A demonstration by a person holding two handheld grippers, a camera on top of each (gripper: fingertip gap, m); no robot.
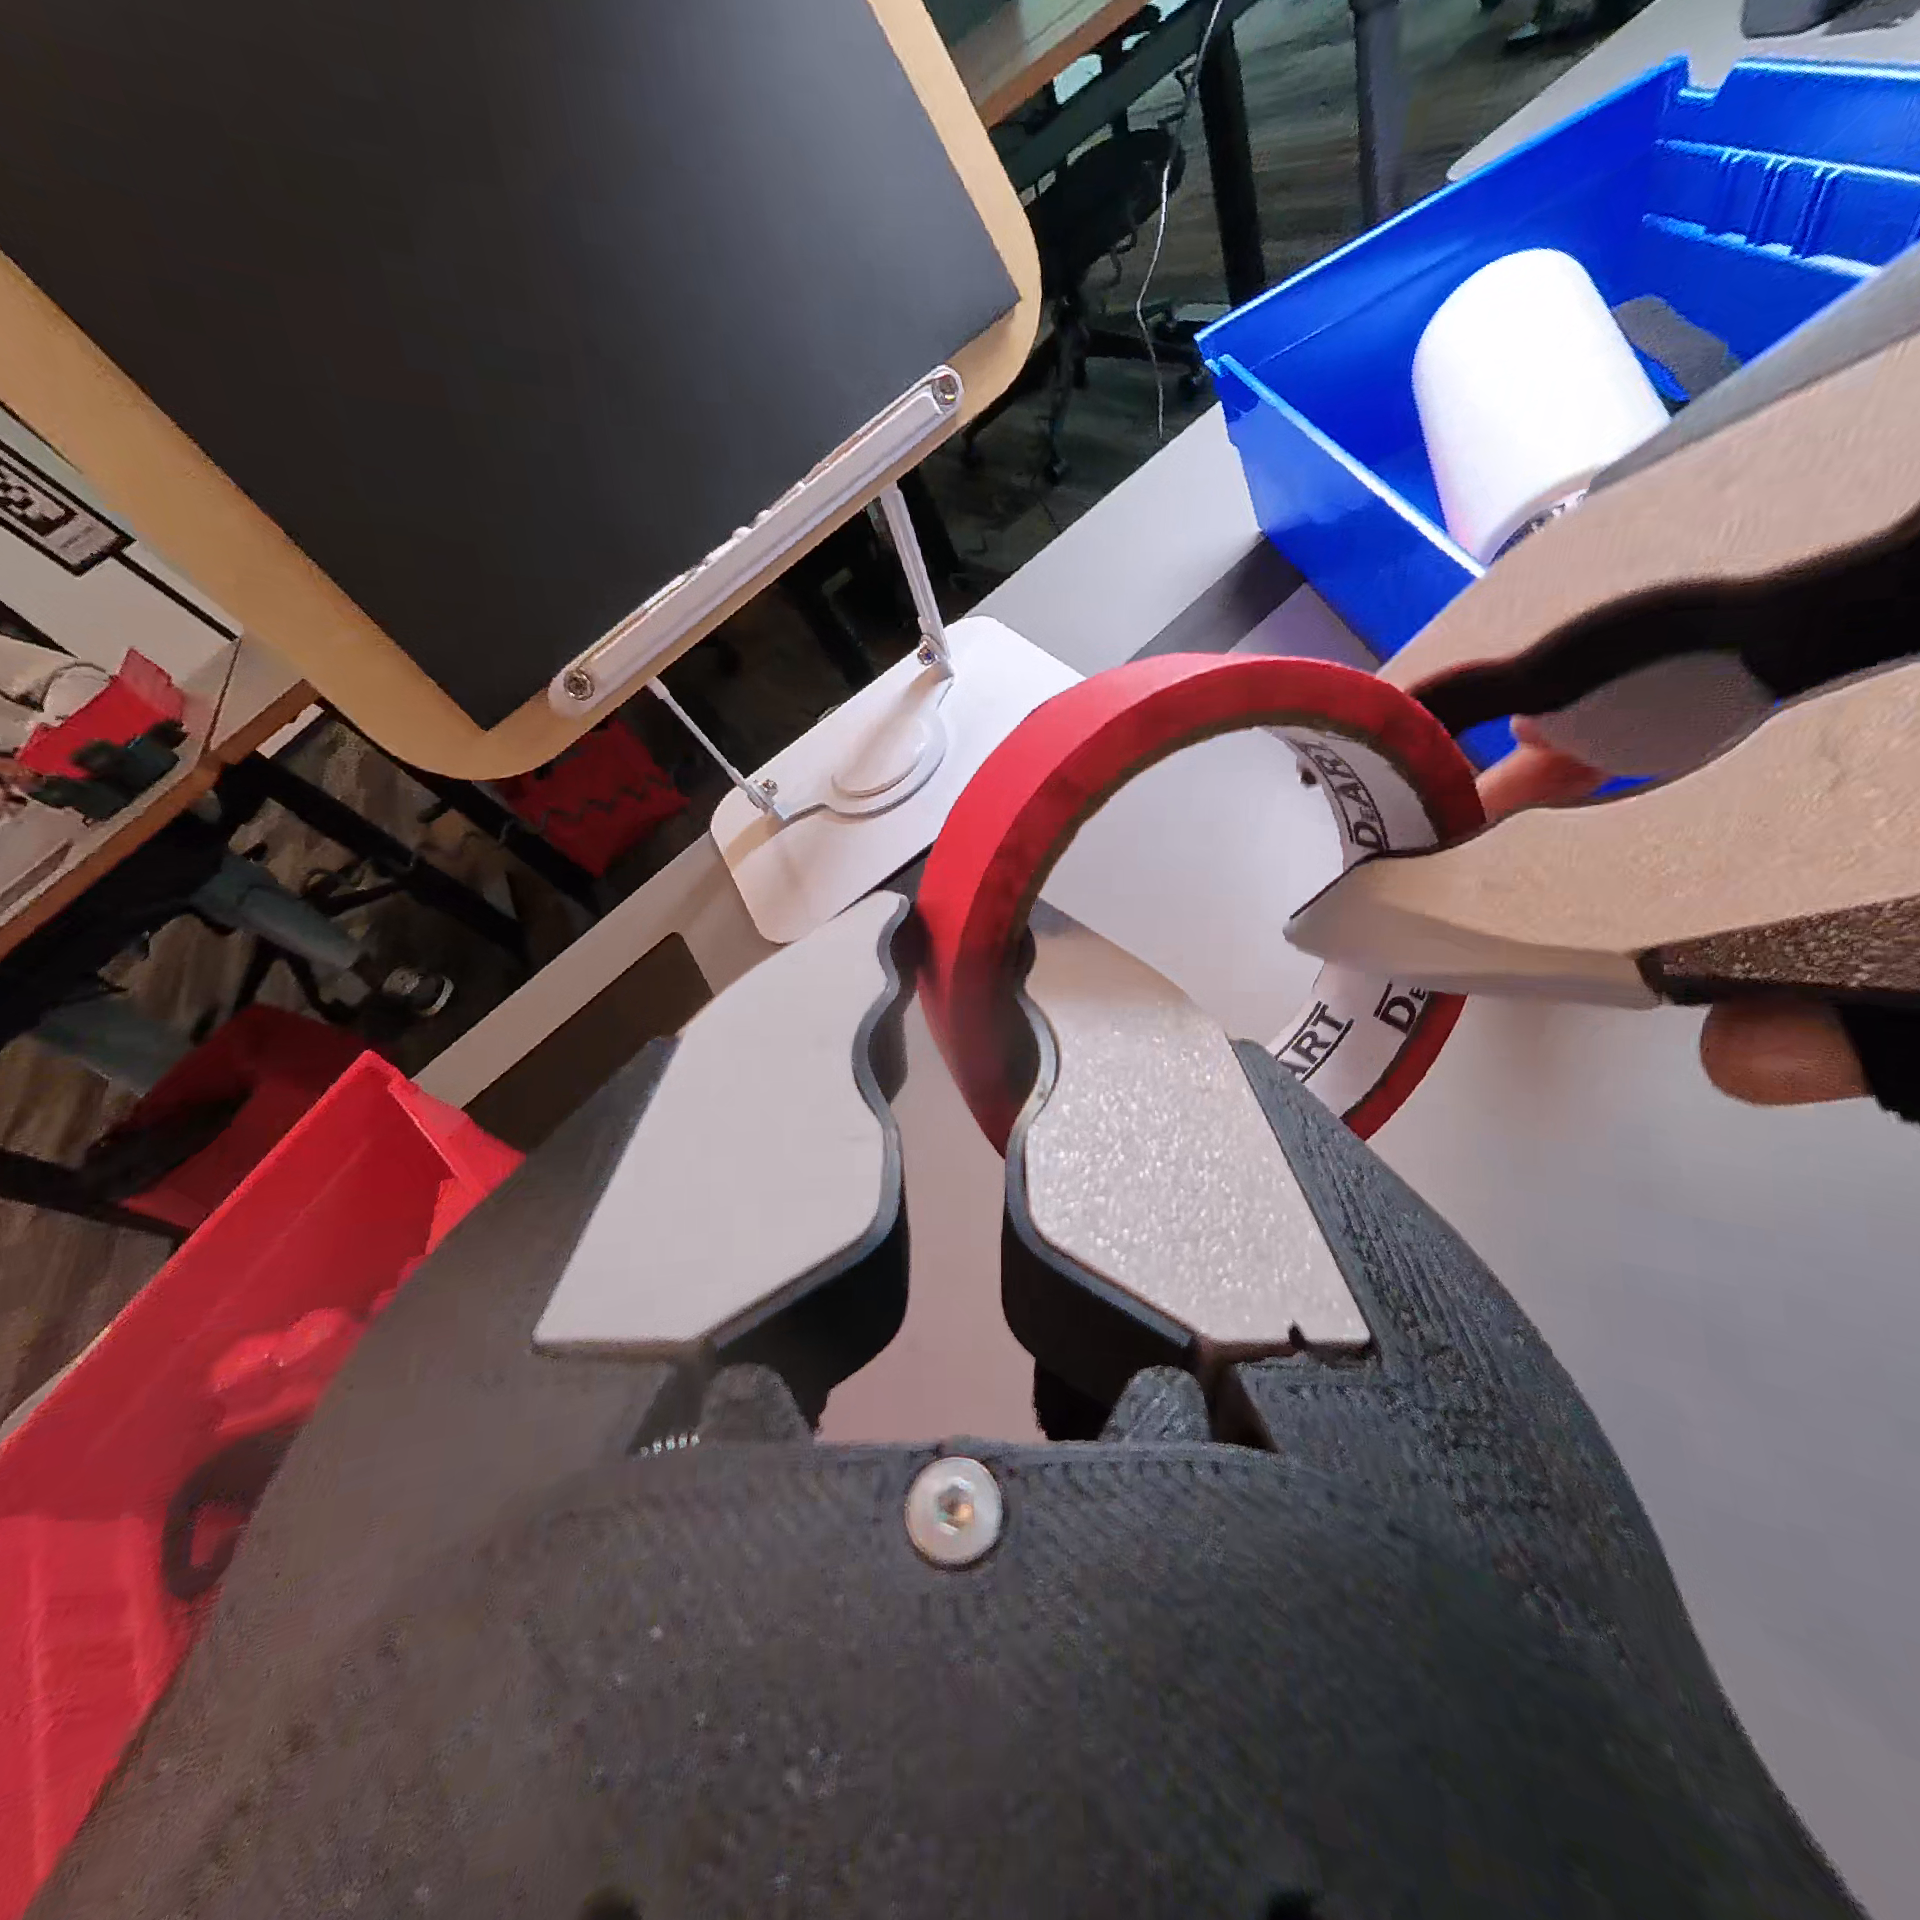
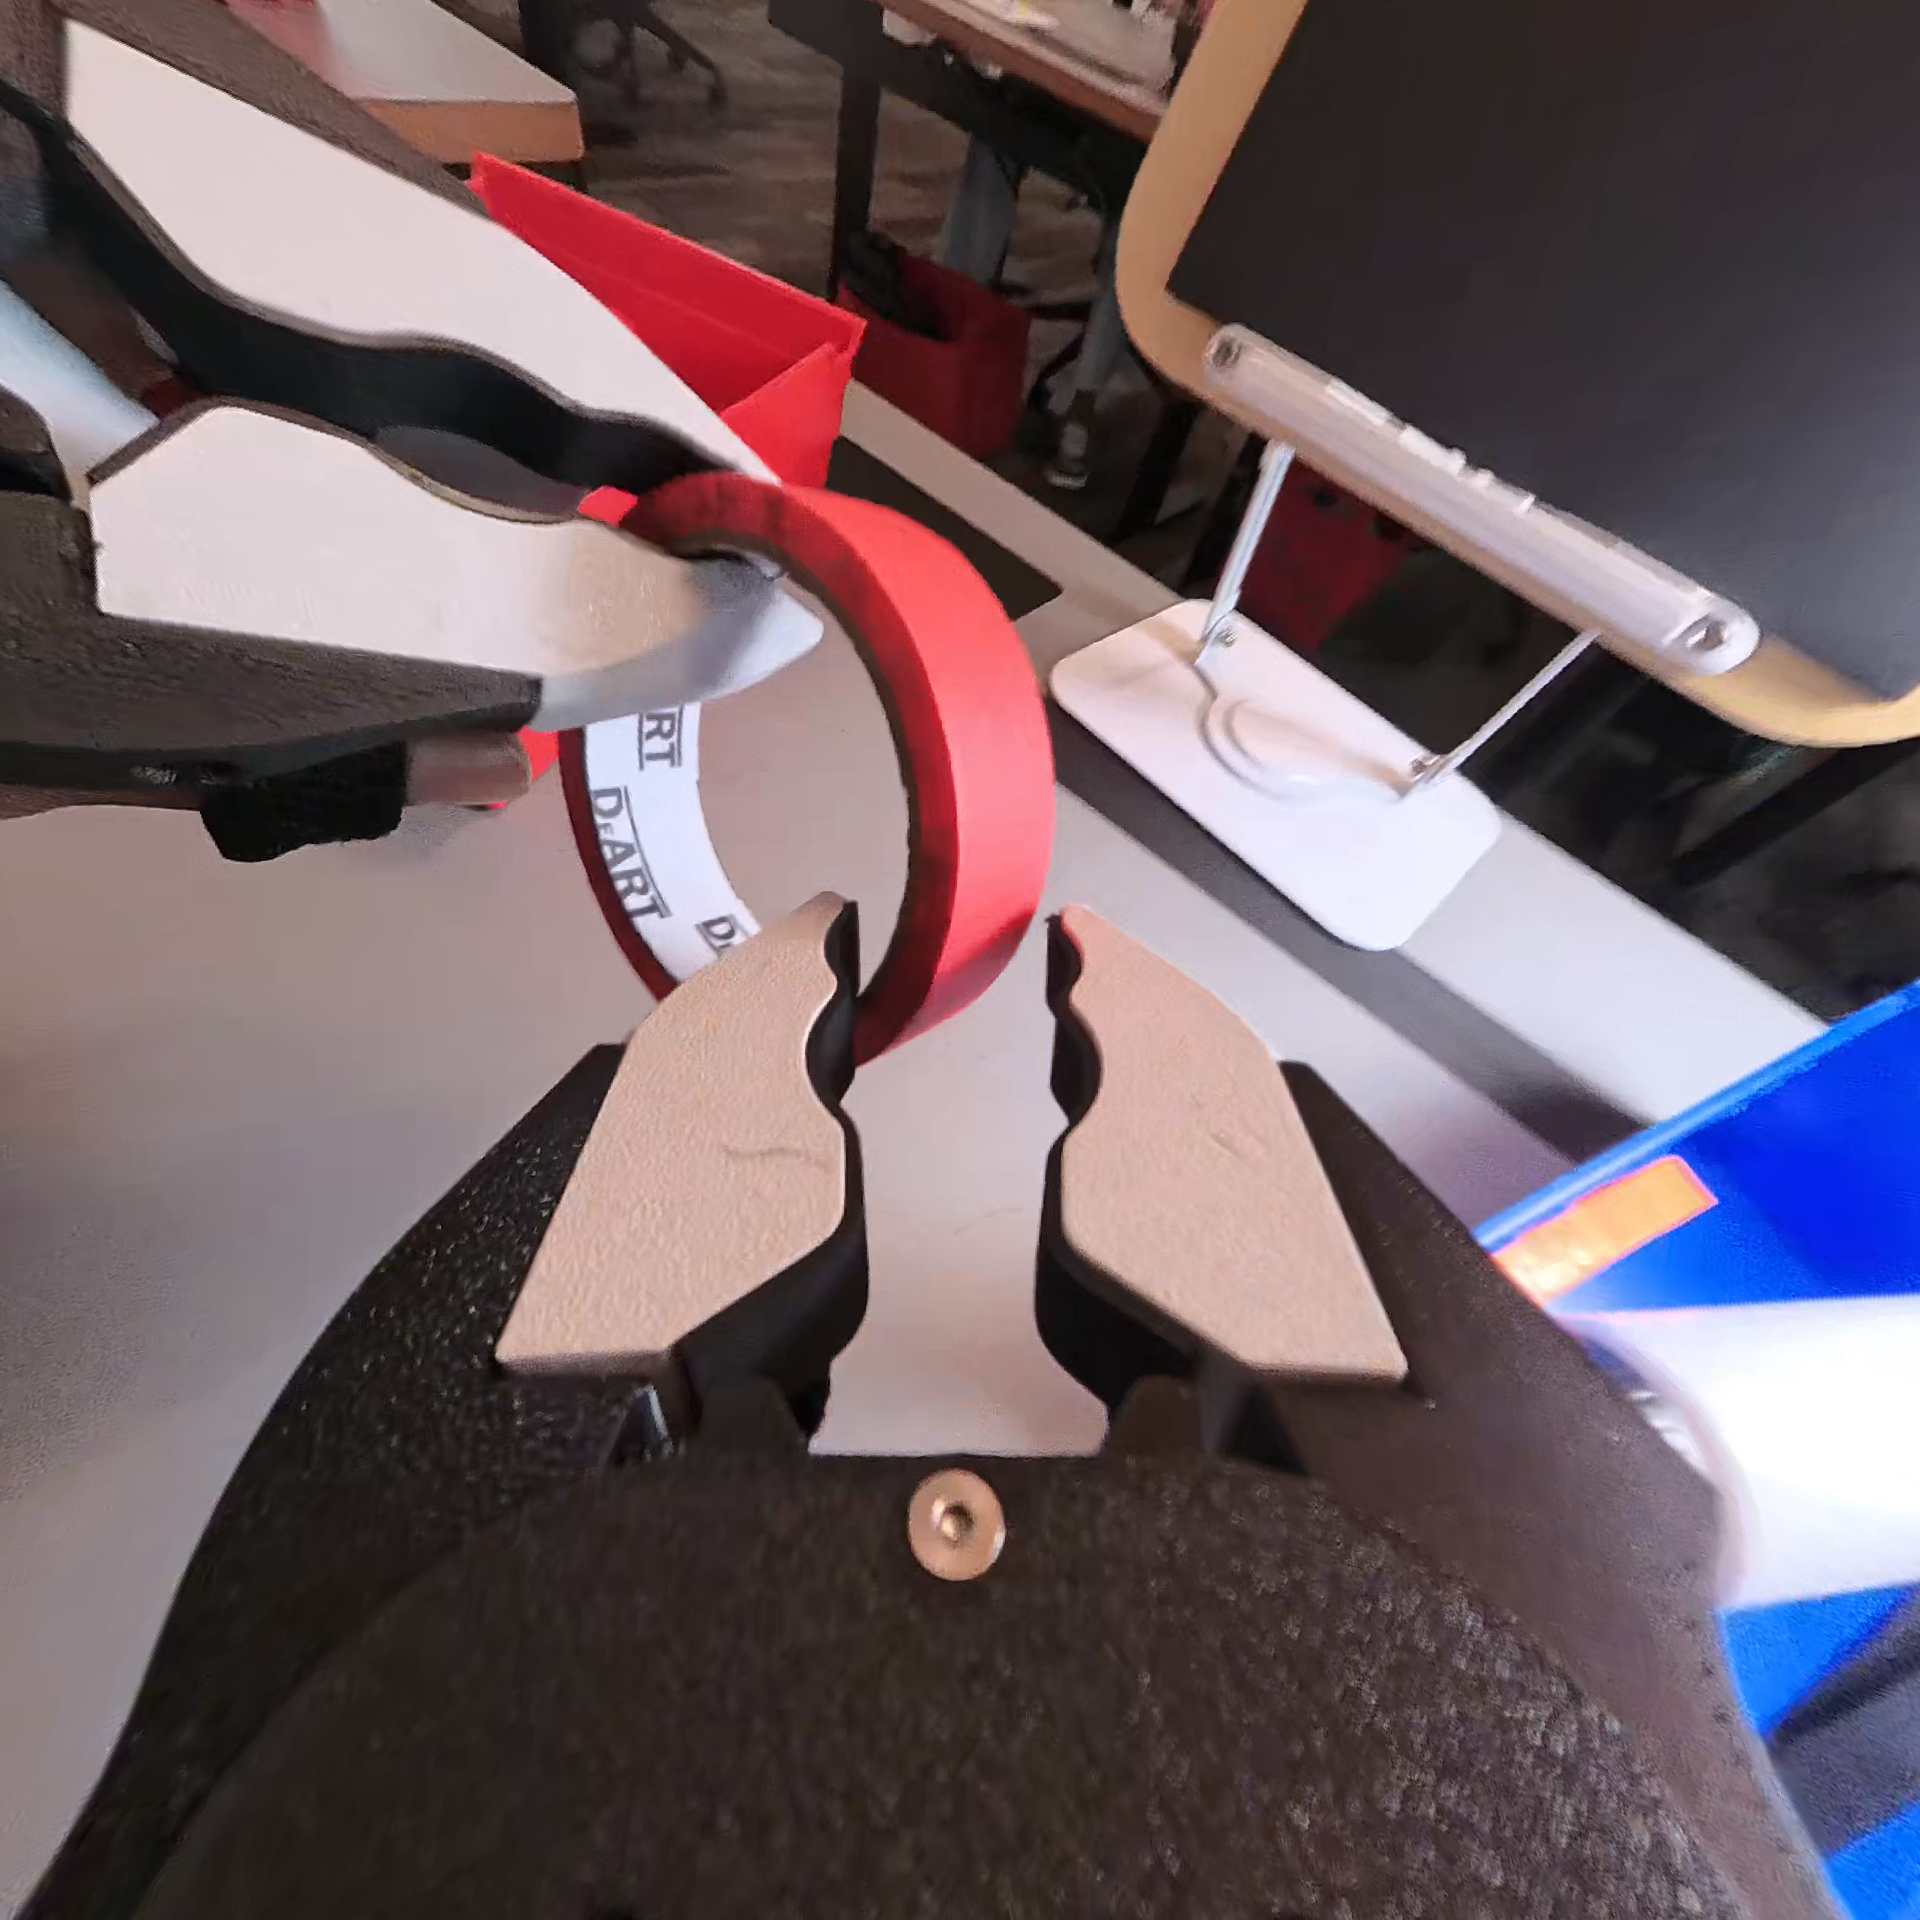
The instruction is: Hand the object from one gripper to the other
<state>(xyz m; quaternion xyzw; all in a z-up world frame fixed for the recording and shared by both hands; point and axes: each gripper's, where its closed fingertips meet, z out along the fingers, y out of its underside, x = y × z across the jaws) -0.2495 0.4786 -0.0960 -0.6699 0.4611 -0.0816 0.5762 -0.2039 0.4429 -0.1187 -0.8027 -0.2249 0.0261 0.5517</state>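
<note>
A red tape roll (image 1: 1143, 696) with a white inner core is held upright above the grey table (image 1: 1662, 1351). My left gripper (image 1: 961, 935) is shut on the roll's band, one finger outside and one inside the ring. In the right wrist view the left gripper (image 2: 769, 551) grips the top left of the roll (image 2: 987, 727). My right gripper (image 2: 951, 920) is open astride the roll's lower band. Its left finger touches the inside and a gap shows at its right finger. The right gripper (image 1: 1351, 805) also shows in the left wrist view.
A blue bin (image 1: 1351, 499) holding a white roll (image 1: 1527, 395) stands at the right. A red bin (image 1: 312, 1247) stands at the left table edge. A dark screen (image 1: 520, 312) on a white stand (image 1: 862, 821) is behind the tape. A person's fingers (image 1: 1766, 1049) hold the right gripper. One gripper's finger ends stand about 7 centimeters off the other's.
</note>
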